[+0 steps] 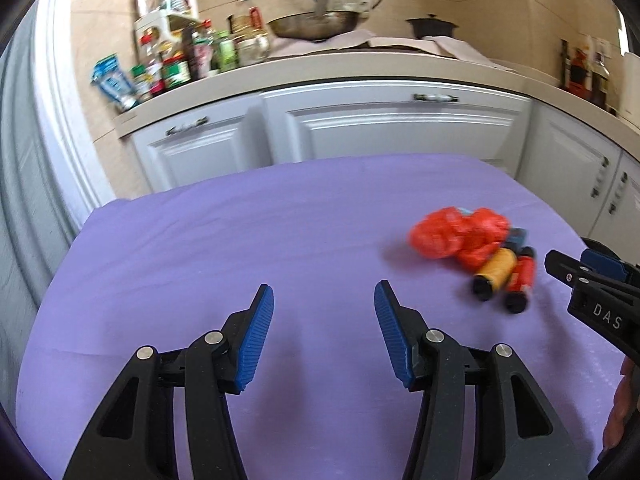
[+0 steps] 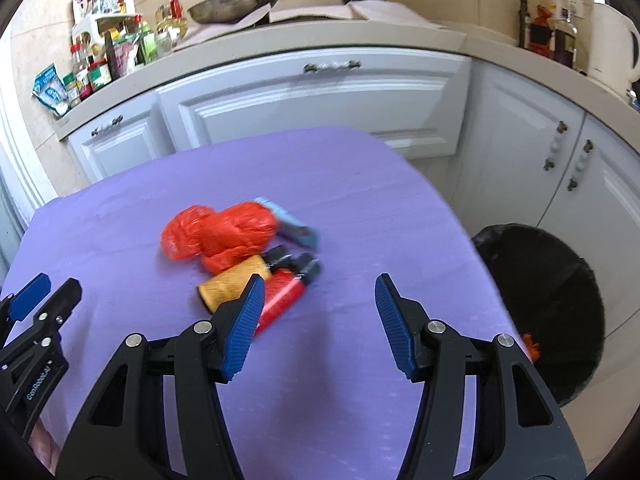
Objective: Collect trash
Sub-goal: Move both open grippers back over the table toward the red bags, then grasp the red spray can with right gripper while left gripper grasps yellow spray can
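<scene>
Where the purple table point(image 2: 360, 200) serves as landmark, we see the left gripper point(image 1: 324, 328) half-spread and empty above its near side, the trash pile point(image 2: 240, 248) near its middle, the right gripper point(image 2: 318, 320) likewise gaping, gripping nothing, and the black bin point(image 2: 560, 280) beside its right edge.

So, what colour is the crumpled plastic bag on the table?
Red-orange; the crumpled plastic bag shows best in the right wrist view.
</scene>
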